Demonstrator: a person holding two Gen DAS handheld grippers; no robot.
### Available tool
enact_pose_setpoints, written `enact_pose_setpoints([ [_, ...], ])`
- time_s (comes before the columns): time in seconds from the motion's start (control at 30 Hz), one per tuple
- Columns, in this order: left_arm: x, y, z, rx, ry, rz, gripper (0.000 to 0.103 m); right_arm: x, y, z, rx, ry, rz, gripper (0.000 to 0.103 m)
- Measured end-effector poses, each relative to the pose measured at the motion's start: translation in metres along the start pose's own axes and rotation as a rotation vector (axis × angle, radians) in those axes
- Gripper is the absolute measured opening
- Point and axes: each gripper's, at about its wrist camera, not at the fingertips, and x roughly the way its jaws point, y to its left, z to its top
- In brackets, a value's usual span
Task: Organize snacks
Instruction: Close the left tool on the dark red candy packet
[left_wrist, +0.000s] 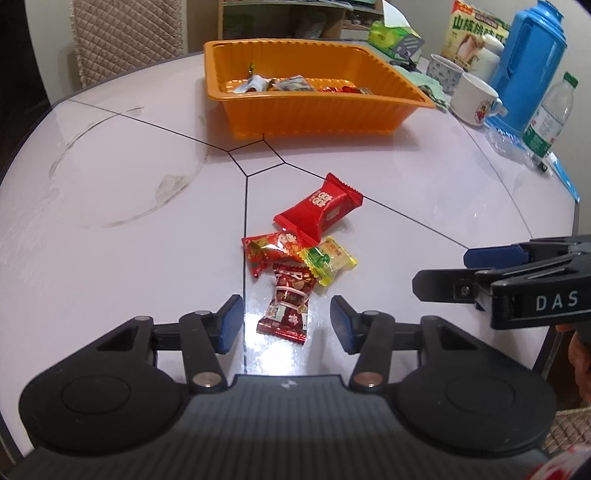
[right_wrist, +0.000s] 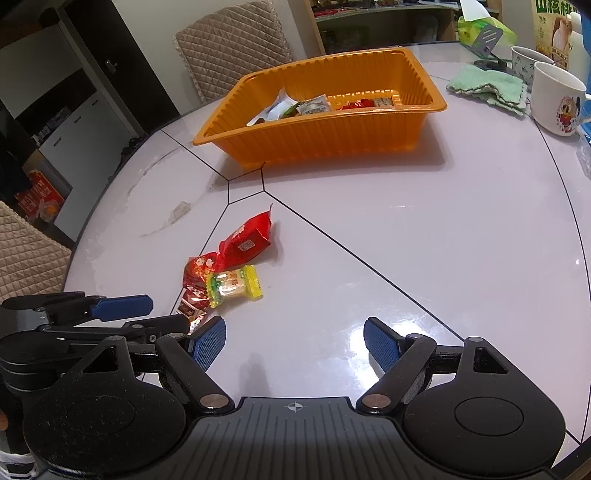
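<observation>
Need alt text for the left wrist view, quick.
Open left gripper hovers over a dark red snack, nearest of four wrapped snacks clustered on the table. Orange tray beyond holds a few snacks; right gripper enters at right.

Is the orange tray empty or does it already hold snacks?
Partly filled: several wrapped snacks lie along the far side of the orange tray; the near part of its floor is hidden.

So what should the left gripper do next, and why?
Probably ease the left gripper down and close on the dark red packet. Its jaws are open with that packet lying between them, nearest of four snacks on the table. The orange tray already holds others. The right gripper is open over bare table.
</observation>
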Motion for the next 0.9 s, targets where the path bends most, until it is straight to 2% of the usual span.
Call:
enact_pose_setpoints([
  [0.17, 0.010, -0.003, 0.002, 0.038, 0.008, 0.010, 0.044, 0.002, -0.003, 0.000, 0.010, 0.006, -0.005, 0.081],
  [0.57, 0.024, -0.004, 0.007, 0.062, 0.025, 0.004, 0.033, 0.004, -0.008, 0.000, 0.030, 0.012, -0.009, 0.082],
  [0.63, 0.024, -0.004, 0.008, 0.060, 0.024, 0.004, 0.030, 0.004, -0.008, 0.000, 0.030, 0.013, -0.006, 0.081],
  [0.7, 0.024, -0.003, 0.008, 0.059, 0.024, 0.002, 0.021, 0.005, -0.008, 0.001, 0.028, 0.013, -0.002, 0.081],
  [0.9, 0.019, 0.005, 0.005, 0.017, 0.033, 0.004, 0.019, 0.009, -0.003, 0.001, 0.009, 0.013, 0.017, 0.081],
])
